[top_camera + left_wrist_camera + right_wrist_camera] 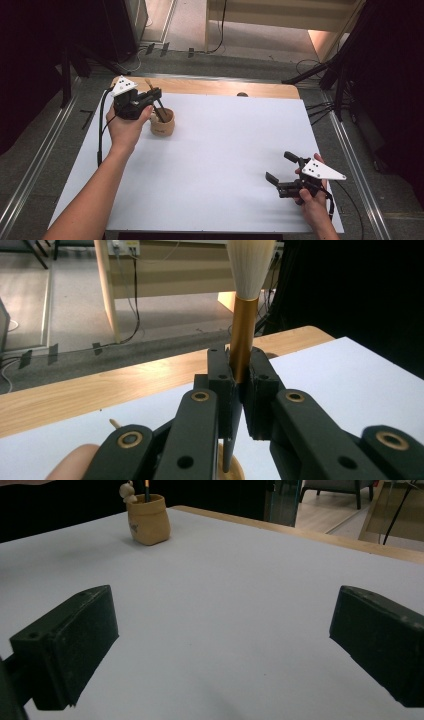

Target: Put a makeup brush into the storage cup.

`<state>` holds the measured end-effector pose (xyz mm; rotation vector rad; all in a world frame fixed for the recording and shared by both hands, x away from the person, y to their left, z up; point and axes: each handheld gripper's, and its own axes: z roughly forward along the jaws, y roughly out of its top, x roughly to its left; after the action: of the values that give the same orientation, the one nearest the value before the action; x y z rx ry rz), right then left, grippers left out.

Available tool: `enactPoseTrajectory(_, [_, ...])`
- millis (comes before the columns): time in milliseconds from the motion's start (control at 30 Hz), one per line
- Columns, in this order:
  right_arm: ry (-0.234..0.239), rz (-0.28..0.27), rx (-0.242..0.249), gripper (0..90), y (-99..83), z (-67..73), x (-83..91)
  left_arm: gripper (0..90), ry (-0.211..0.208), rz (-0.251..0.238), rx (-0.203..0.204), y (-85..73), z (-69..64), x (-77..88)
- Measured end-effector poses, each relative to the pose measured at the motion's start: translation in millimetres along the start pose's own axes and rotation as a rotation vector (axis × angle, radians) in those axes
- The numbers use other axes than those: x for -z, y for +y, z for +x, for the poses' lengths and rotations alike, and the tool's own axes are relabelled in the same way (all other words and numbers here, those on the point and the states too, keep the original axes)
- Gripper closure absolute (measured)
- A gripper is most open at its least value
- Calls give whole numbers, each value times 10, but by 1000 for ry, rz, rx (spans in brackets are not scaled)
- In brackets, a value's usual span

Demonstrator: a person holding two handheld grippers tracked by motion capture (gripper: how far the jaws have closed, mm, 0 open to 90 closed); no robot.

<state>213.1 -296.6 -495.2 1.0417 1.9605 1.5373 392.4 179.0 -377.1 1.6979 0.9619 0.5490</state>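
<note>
In the high view the left gripper [150, 97] was at the far left part of the surface [215, 150], directly over a small tan pot [163, 123] that stood upright on the white sheet covering the surface. Its jaws were pressed together on a brush [243, 330], pinching the gold ferrule just below the white bristles; the left gripper view showed the brush standing nearly upright between the two black pads, bristles up, with its dark handle running down into the mouth of the pot below. A fingertip of the holding hand showed at the lower left of that view. From above, a second dark stick-like handle leaned in the pot beside the held brush, though what kind of tool it was could not be made out. The right gripper [280, 175] was well apart from all this, near the front right corner of the surface, held low with its jaws spread wide and nothing between them. The right gripper view looked across bare white sheet toward the pot [148, 520], far off, with a small figure on its rim and one thin handle rising from it. A strip of bare wood edged the far side of the surface.
</note>
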Motion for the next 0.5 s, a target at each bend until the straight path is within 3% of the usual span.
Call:
enactPoseTrajectory(200, [2,-4,3,0,5,4,-5,850,24,29,-35,-56,-25,-42])
enactPoseTrajectory(500, [2,-3,4,0,4,4,0,850,39,55,-48,-180,-73,-121])
